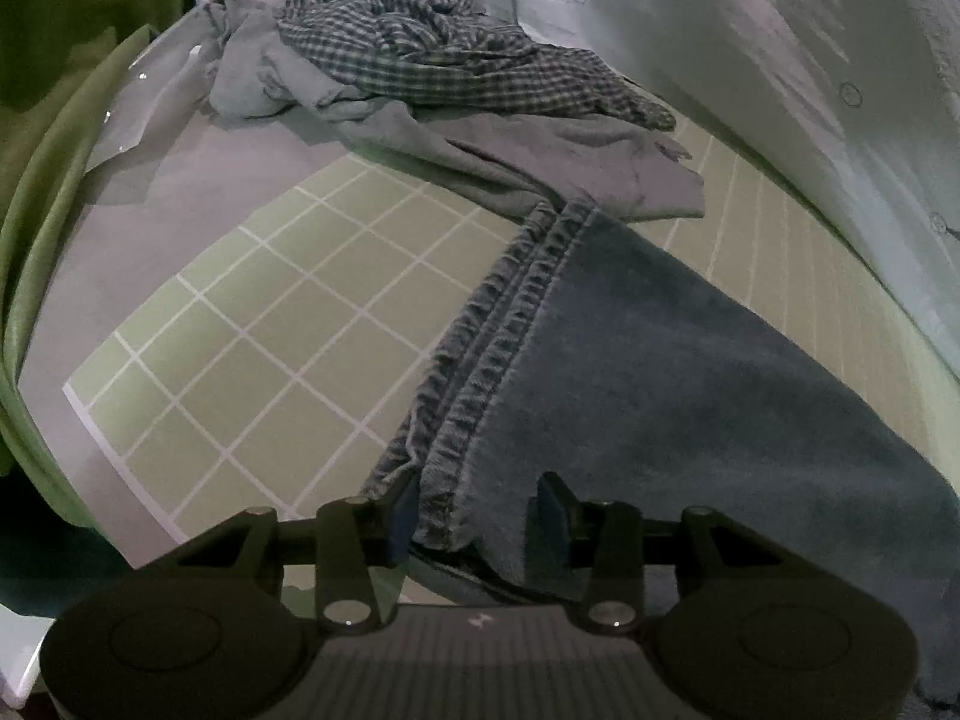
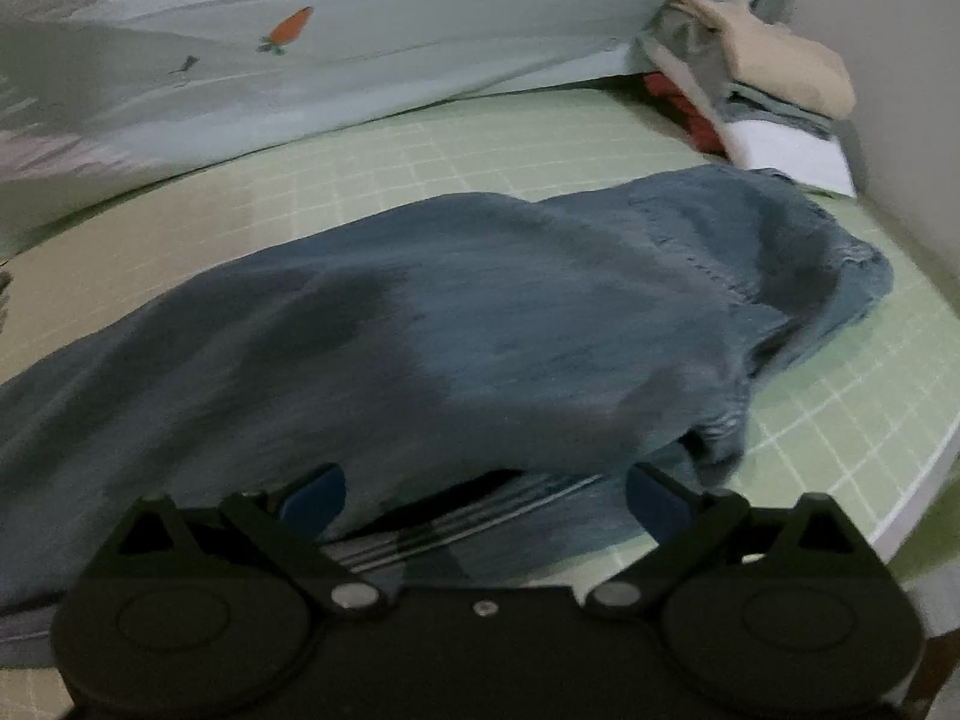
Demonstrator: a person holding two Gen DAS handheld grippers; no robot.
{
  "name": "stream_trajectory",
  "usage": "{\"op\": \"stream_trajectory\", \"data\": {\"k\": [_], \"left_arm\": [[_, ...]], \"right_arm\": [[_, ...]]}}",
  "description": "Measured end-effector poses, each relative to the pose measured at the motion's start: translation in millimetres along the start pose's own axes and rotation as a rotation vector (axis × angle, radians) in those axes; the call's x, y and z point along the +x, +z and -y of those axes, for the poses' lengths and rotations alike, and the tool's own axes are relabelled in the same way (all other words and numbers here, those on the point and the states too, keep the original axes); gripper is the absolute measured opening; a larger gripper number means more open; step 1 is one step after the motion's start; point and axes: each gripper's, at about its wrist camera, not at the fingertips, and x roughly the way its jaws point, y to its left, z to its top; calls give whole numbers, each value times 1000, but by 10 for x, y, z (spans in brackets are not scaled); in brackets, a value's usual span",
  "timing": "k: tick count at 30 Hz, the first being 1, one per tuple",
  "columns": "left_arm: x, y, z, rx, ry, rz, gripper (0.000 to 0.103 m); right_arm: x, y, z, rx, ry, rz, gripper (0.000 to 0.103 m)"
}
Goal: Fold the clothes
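A blue denim garment [image 1: 690, 360] with a gathered elastic waistband [image 1: 480, 360] lies on the green grid mat [image 1: 270, 312]. My left gripper [image 1: 474, 510] is open, its fingers on either side of the waistband corner at the near edge. In the right wrist view the same blue garment [image 2: 480, 324] spreads across the mat [image 2: 840, 408]. My right gripper [image 2: 486, 495] is open wide with the near edge of the cloth between its blue pads.
A heap of unfolded clothes, a checked shirt [image 1: 432, 54] on a grey one [image 1: 540, 162], lies at the mat's far end. A pale carrot-print sheet [image 2: 300, 48] runs along the far side. A stack of folded clothes [image 2: 768, 96] stands at the right end. The mat's edge [image 2: 912, 516] is near right.
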Motion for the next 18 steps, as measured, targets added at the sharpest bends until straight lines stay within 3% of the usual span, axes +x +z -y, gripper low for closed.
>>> {"op": "stream_trajectory", "data": {"k": [1, 3, 4, 9, 11, 13, 18], "left_arm": [[0, 0, 0, -2, 1, 0, 42], [-10, -15, 14, 15, 28, 7, 30], [-12, -22, 16, 30, 44, 10, 20], [-20, -5, -77, 26, 13, 27, 14], [-64, 22, -92, 15, 0, 46, 12], [-162, 80, -93, 0, -9, 81, 11], [-595, 227, -120, -17, -57, 183, 11]], "right_arm": [[5, 3, 14, 13, 13, -1, 95], [16, 8, 42, 39, 40, -2, 90], [21, 11, 56, 52, 53, -3, 89], [-69, 88, 206, 141, 105, 26, 87], [-134, 135, 285, 183, 123, 45, 67], [-198, 182, 365, 225, 141, 64, 4], [-359, 298, 564, 329, 185, 111, 1]]}}
